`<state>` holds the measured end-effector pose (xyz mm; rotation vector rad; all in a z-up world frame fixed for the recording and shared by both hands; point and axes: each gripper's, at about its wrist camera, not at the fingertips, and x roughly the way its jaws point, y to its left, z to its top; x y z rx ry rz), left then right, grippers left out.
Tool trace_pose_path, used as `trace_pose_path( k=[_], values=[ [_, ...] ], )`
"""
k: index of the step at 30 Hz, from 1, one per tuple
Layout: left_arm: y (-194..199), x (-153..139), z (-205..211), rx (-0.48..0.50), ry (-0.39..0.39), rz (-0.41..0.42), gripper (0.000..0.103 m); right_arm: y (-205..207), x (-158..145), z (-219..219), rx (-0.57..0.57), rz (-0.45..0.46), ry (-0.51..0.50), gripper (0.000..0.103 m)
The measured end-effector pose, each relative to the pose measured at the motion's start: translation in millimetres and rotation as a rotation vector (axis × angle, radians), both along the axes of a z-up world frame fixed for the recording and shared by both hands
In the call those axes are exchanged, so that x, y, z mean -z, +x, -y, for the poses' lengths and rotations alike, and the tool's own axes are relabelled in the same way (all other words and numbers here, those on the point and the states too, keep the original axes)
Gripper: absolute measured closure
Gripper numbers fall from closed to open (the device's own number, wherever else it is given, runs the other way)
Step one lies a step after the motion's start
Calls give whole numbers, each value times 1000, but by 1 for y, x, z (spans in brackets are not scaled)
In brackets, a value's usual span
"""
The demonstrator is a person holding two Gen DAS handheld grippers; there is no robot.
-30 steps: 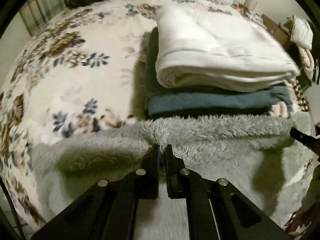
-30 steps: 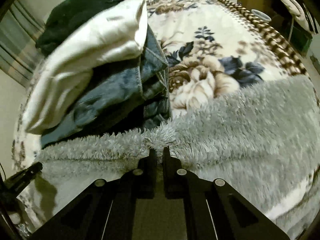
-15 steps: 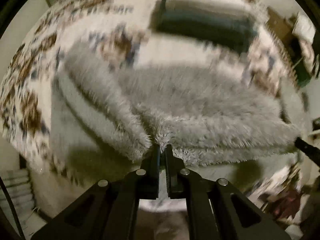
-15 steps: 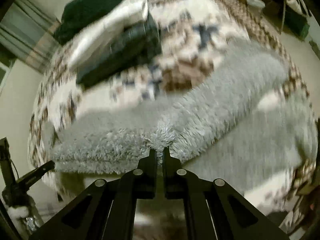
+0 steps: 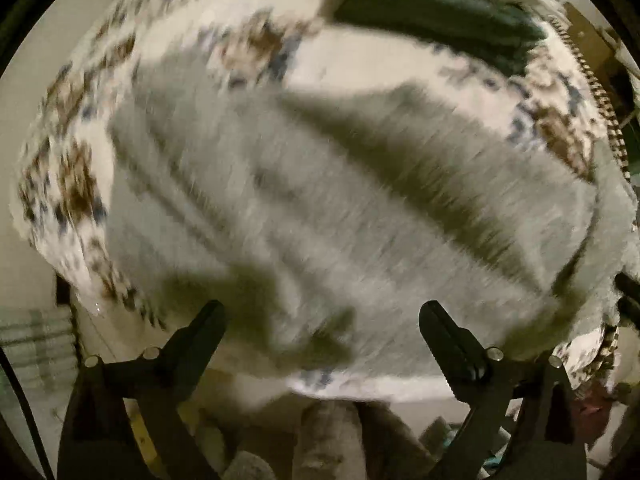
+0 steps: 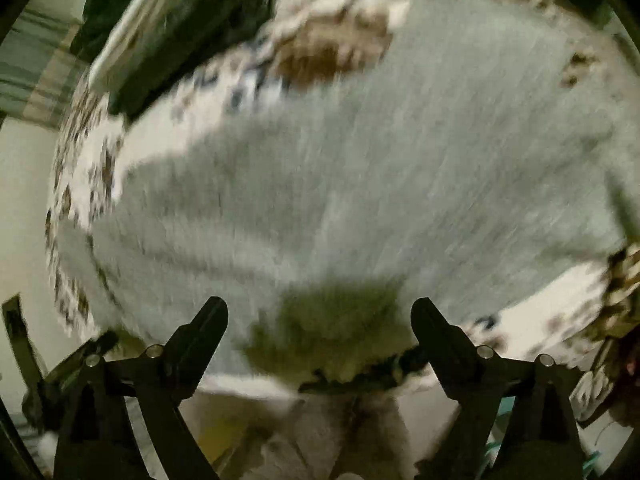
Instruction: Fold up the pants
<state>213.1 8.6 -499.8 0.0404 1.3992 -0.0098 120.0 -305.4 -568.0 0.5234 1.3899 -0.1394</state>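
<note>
Both views blurred. Left gripper [image 5: 320, 320] has just been opening: jaws spread wide, nothing between them, holding nothing. Right gripper [image 6: 320, 314] same, just sprung wide, empty. Fuzzy grey pants [image 5: 320, 208] lie folded over on the flowered bedspread [image 5: 72, 184], below and ahead of both grippers, not touching either. In right view the pants [image 6: 380, 168] fill the middle of the frame, near edge just above the fingertips [image 6: 214, 312]. Stack of folded clothes [image 5: 432, 28], dark w/ a white piece, sits farther back on the bed, apart from the pants; same stack [image 6: 180, 28] shows top left in right view.
</note>
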Motion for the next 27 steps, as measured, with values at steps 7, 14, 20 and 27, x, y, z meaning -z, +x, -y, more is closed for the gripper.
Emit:
trace_pose_path(
  k=[7, 14, 20, 27],
  values=[
    [43, -11, 79, 83, 86, 125, 4, 39, -38, 122, 335, 20, -84, 8],
    [76, 13, 163, 203, 179, 151, 4, 126, -13, 179, 353, -14, -156, 8],
    [94, 19, 183, 226, 181, 139, 4, 199, 50, 169, 234, -169, -68, 32],
    [78, 9, 184, 223, 90, 84, 4, 131, -37, 184, 317, 85, -131, 98]
  ],
)
